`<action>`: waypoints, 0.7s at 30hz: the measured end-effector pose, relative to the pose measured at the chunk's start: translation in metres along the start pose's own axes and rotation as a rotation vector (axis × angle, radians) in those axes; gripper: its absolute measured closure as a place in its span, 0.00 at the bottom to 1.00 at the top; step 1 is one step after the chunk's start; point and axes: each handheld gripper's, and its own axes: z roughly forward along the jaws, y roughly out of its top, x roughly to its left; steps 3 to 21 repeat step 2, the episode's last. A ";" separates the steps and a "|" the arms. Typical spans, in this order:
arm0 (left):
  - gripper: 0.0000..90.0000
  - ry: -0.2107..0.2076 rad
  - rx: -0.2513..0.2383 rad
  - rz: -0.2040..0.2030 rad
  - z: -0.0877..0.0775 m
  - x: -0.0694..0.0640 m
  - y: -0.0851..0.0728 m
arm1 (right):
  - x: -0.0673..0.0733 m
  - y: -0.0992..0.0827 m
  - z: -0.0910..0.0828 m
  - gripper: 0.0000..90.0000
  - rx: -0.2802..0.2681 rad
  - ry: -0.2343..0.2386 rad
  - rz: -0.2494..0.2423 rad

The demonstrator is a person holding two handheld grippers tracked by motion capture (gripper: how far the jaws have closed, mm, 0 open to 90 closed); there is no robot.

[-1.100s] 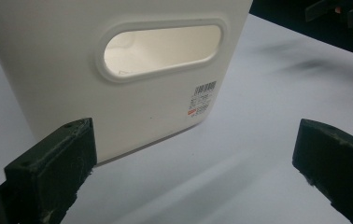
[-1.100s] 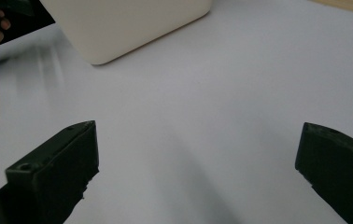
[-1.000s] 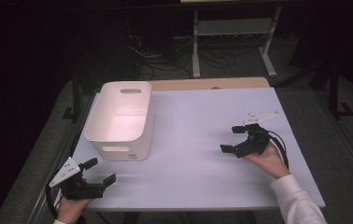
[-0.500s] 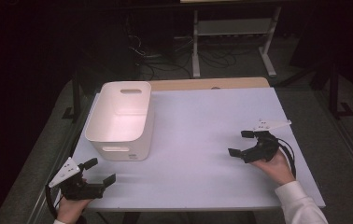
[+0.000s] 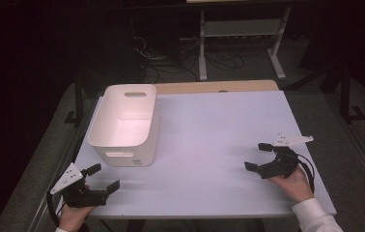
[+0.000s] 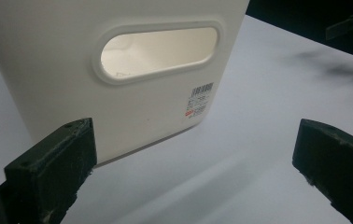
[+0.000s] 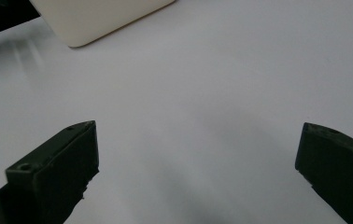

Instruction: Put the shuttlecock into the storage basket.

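A white plastic bin (image 5: 122, 123) with handle slots stands empty on the left half of the white table (image 5: 209, 125). My left gripper (image 5: 104, 176) hovers at the near left corner, just in front of the bin, open with nothing between its jaws. In the left gripper view the bin's near wall (image 6: 72, 93), with its slot and barcode label, rises right ahead of the open left gripper (image 6: 193, 163). My right gripper (image 5: 255, 156) sits low near the table's right front, open and holding nothing. The right gripper view looks past the open right gripper (image 7: 198, 163) across bare tabletop to the bin's corner (image 7: 100, 16).
A wooden strip (image 5: 219, 87) runs along the table's far edge. Beyond it, a metal rack (image 5: 238, 34) and cables (image 5: 171, 58) lie on the dark floor. The table drops off close to both hands at the front edge.
My right gripper has drifted right and toward the near edge of the table, still open. The left gripper has barely moved.
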 end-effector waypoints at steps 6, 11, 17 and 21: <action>0.00 -0.001 0.001 0.001 0.000 0.000 0.000 | 0.001 -0.001 -0.001 0.00 -0.002 -0.004 -0.001; 0.00 -0.001 0.001 0.001 0.000 0.000 0.000 | 0.001 -0.001 -0.001 0.00 -0.002 -0.004 -0.001; 0.00 -0.001 0.001 0.001 0.000 0.000 0.000 | 0.001 -0.001 -0.001 0.00 -0.002 -0.004 -0.001; 0.00 -0.001 0.001 0.001 0.000 0.000 0.000 | 0.001 -0.001 -0.001 0.00 -0.002 -0.004 -0.001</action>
